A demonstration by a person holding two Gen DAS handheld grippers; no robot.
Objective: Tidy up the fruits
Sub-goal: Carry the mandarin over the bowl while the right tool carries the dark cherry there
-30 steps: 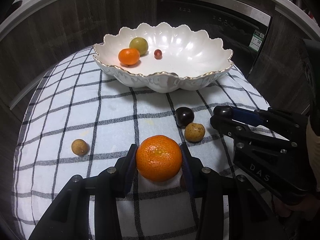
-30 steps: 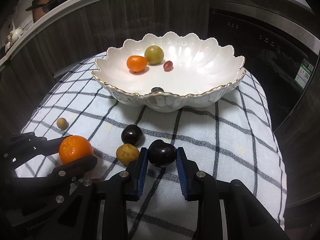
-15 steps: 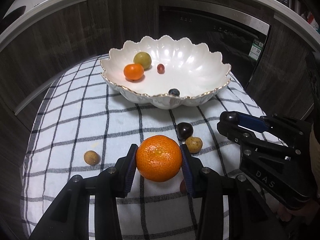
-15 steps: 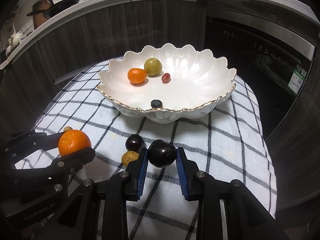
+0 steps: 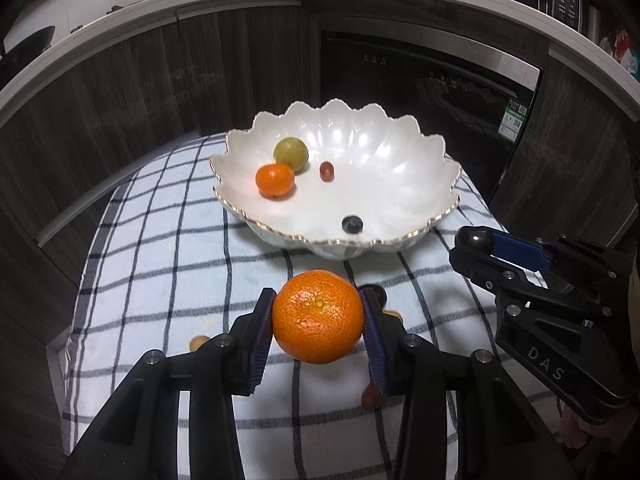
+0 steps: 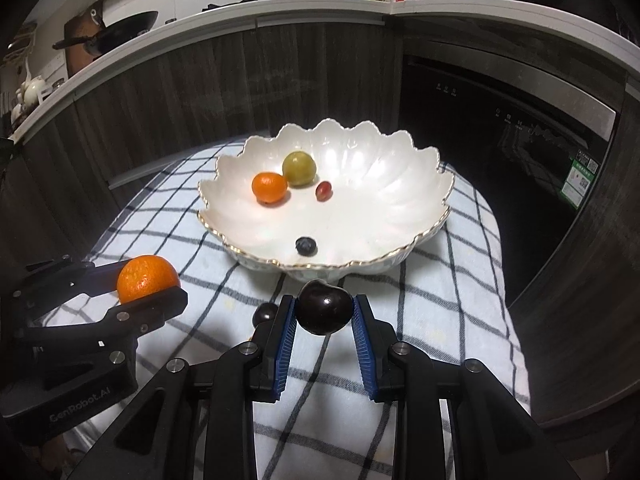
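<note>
My left gripper (image 5: pixel 319 322) is shut on a large orange mandarin (image 5: pixel 318 316), held above the checked cloth in front of the bowl. My right gripper (image 6: pixel 324 314) is shut on a dark plum (image 6: pixel 323 307), also lifted off the cloth; in the left wrist view it shows at the right (image 5: pixel 476 242). The white scalloped bowl (image 5: pixel 400 236) with a gold rim holds a small mandarin (image 5: pixel 275 179), a yellow-green fruit (image 5: pixel 291 154), a red grape (image 5: pixel 326 169) and a blueberry (image 5: pixel 352 224). In the right wrist view the held mandarin (image 6: pixel 147 278) appears at the left.
On the checked cloth (image 5: pixel 152 240) a second dark plum (image 6: pixel 265 314) lies just left of my right fingers. Small brown fruits (image 5: pixel 198 343) peek out beside my left fingers. Dark wood cabinets and an oven front (image 5: pixel 432 92) stand behind the table; the cloth's edges drop off on both sides.
Both grippers have risen with their fruit, so the bowl and cloth look farther below. The loose fruits on the cloth have slid behind the fingers in both views.
</note>
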